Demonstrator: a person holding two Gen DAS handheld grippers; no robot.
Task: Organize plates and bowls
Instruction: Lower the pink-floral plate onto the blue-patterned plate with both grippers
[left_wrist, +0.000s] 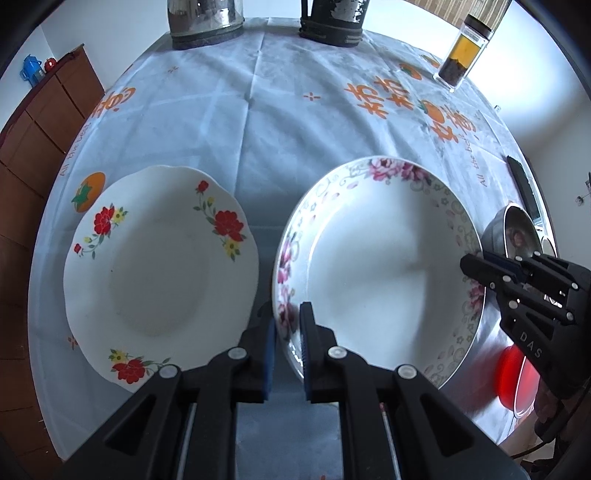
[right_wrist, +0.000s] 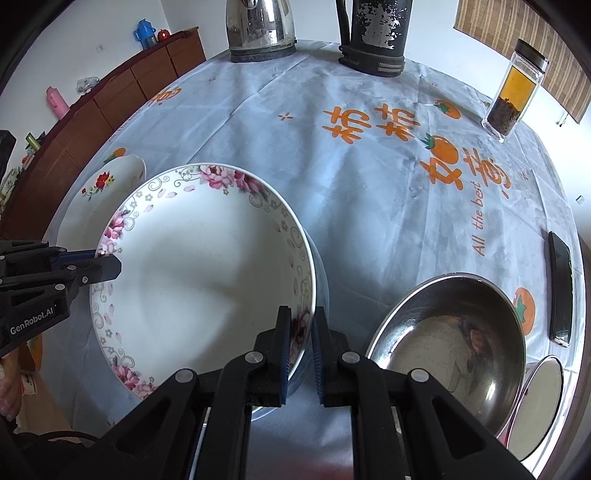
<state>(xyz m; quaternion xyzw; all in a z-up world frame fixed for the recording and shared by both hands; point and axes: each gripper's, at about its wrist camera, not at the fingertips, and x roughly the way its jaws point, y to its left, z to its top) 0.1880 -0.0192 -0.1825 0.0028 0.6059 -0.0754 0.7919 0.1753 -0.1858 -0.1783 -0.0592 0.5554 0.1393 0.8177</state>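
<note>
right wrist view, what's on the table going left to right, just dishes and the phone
red-flower plate → pink-flower plate, gripped at its rim on both sides by the left gripper and the right gripper → steel bowl → black phone

I read both feeds as bright daylight, blown out at upper right beyond the tea jar (left_wrist: 466, 51). Fisheye bends the tablecloth (right_wrist: 332, 184) edges; dark vignette in corners. Steel bowl (right_wrist: 454, 350) shows glare; nearest finger bases slightly soft.
</note>
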